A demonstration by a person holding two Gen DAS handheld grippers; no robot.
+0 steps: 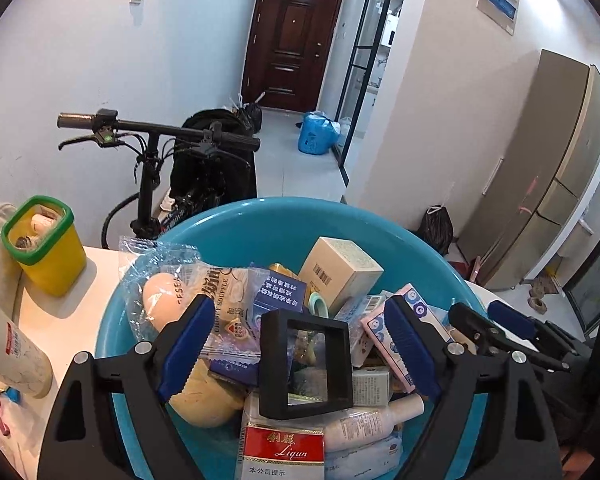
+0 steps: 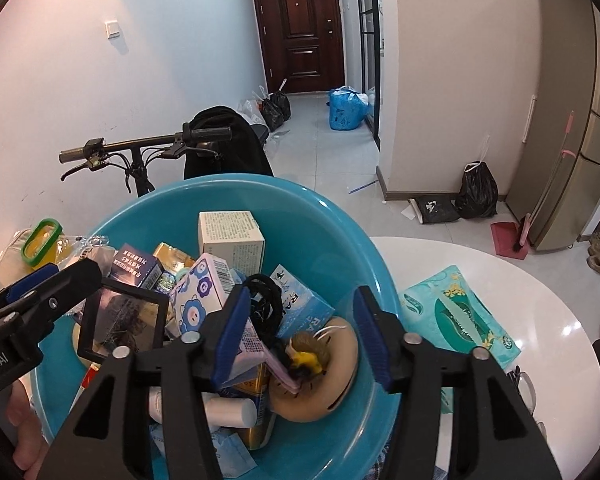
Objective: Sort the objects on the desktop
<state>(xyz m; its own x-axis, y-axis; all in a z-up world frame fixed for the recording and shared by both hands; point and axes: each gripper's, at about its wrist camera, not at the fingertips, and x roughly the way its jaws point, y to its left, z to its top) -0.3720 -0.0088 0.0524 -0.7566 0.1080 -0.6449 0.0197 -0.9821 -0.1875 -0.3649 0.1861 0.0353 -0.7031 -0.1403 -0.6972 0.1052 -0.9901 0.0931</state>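
On the far left of the white table [image 1: 100, 268] stands a yellow tub [image 1: 46, 246] with a green rim, with small pale items inside that are too indistinct to name. Beside it sits the big teal basin [image 1: 260, 216], heaped with desktop clutter. From its left side: a clear snack bag [image 1: 204, 296] with a pale egg-shaped thing in it, a dark blue carton [image 1: 276, 290], a black square frame box [image 1: 306, 364] with a clear window, a beige barcoded box [image 1: 340, 268] standing tilted behind it, and a pink-and-blue cartoon box [image 1: 384, 328] on the right. Near the front rim lie a red-and-white pack marked Liqun [image 1: 284, 446] and a white bottle [image 1: 376, 414] on its side.

The left gripper [image 1: 300, 346] hangs over the heap with its blue-padded fingers spread wide on either side of the frame box, not pressing on it. The right gripper [image 2: 300, 334] is above the basin's right half, its fingers partly apart and empty; below them lie a tan ring-shaped object [image 2: 332, 392], a tangle of black cord [image 2: 266, 294] and a light blue box [image 2: 300, 306].

Right of the basin a teal tissue pack [image 2: 456, 316] lies flat on the table. Behind the table a bicycle [image 1: 156, 136] leans near the wall; a tiled hallway runs to a dark wooden door [image 1: 292, 44], with a blue bag [image 1: 316, 134] and black rubbish bags [image 2: 476, 190] on the floor, and a tall fridge [image 1: 548, 168] at the right.
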